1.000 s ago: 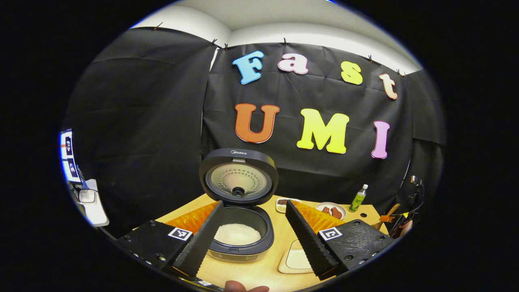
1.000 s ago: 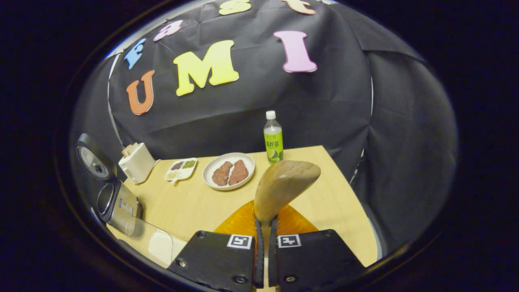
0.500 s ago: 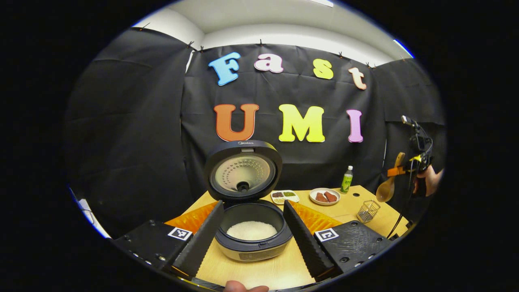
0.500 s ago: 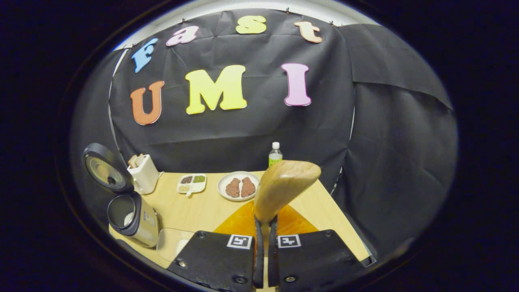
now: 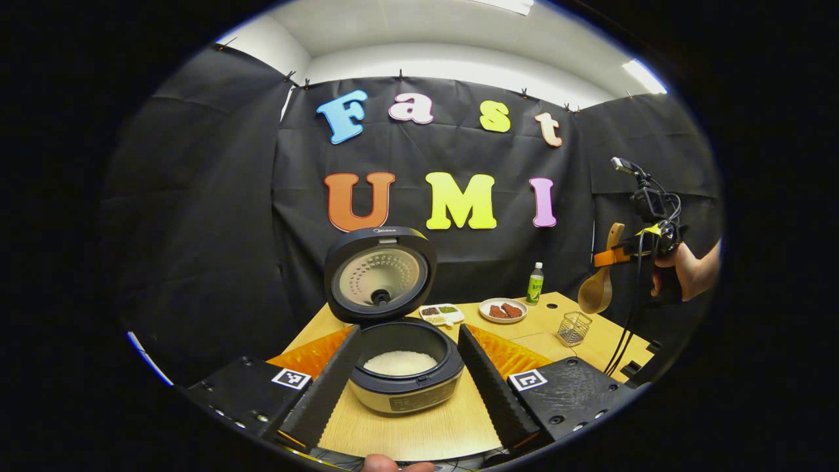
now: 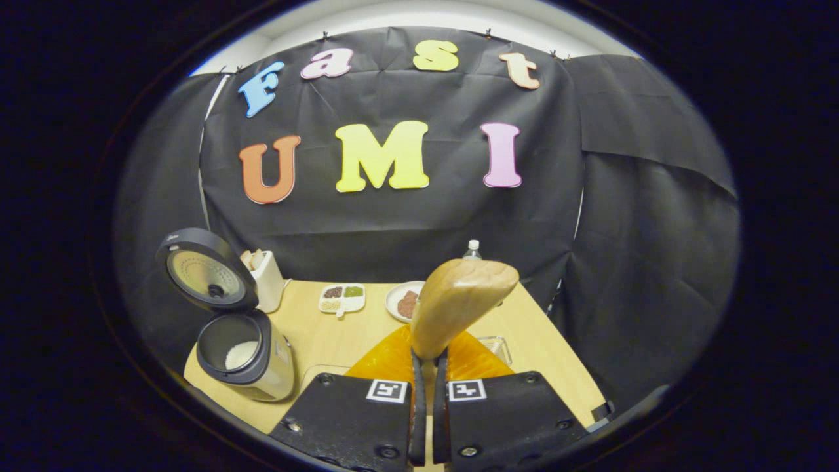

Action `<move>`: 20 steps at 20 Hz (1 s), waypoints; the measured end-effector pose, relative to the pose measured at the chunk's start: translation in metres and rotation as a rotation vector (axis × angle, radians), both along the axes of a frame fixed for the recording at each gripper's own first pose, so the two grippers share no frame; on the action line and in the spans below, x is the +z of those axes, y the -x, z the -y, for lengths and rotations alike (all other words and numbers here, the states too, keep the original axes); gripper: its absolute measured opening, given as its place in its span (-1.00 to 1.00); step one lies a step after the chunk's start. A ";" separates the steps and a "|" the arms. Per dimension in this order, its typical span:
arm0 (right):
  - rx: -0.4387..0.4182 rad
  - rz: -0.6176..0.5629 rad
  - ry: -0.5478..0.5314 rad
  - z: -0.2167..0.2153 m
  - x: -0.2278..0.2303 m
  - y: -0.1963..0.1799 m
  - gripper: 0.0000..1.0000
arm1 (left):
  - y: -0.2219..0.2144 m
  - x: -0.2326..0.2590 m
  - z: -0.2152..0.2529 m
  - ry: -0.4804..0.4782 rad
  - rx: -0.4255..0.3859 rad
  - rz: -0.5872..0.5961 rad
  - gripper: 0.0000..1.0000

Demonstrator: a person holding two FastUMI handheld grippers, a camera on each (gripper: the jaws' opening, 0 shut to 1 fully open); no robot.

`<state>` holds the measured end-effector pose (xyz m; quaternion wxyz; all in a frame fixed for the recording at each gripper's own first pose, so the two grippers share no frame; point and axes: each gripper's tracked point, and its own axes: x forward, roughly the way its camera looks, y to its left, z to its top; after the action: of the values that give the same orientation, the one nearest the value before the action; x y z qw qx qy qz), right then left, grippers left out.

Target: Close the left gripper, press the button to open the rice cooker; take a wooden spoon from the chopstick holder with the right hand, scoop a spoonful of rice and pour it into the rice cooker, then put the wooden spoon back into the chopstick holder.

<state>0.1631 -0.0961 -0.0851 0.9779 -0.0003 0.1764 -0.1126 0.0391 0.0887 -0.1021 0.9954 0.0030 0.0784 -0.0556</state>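
The rice cooker stands open on the wooden table, lid upright and white rice in the pot. My left gripper is open, its fingers on either side of the cooker and short of it. Far right, a hand holds my right gripper high, with the wooden spoon hanging bowl-down above the wire chopstick holder. In the right gripper view, my right gripper is shut on the wooden spoon. The cooker sits at lower left.
A plate of meat, a divided dish of grains and a green bottle line the table's back. A white box stands behind the cooker. A pale shallow tray lies between cooker and holder.
Both views have drawn back and up from the table. The right gripper has risen with the spoon still gripped. The left gripper stays open, farther from the cooker.
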 end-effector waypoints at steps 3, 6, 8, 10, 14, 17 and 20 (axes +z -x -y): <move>0.007 -0.017 -0.034 -0.003 -0.021 -0.008 -0.80 | 0.007 0.002 -0.016 0.021 0.048 -0.012 0.89; 0.033 -0.027 -0.042 -0.006 -0.037 -0.022 -0.81 | 0.014 0.002 -0.031 0.015 0.098 -0.006 0.89; 0.064 -0.036 -0.031 -0.009 -0.049 -0.032 -0.80 | 0.014 0.000 -0.038 0.004 0.128 -0.015 0.89; 0.091 -0.053 -0.026 -0.012 -0.065 -0.043 -0.80 | 0.013 0.000 -0.040 0.014 0.155 -0.035 0.89; 0.152 -0.127 -0.019 -0.031 -0.111 -0.058 -0.81 | 0.003 0.006 -0.035 0.034 0.200 -0.052 0.89; 0.175 -0.214 0.012 -0.041 -0.164 -0.061 -0.81 | -0.005 0.005 -0.033 0.037 0.225 -0.073 0.89; 0.160 -0.237 0.146 -0.031 -0.188 -0.067 -0.82 | -0.010 -0.002 -0.033 0.040 0.247 -0.110 0.89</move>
<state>0.2296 -0.0647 -0.2732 0.9534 -0.0987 0.2813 -0.0459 0.0490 0.1213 -0.1039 0.9887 -0.0295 0.1316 0.0656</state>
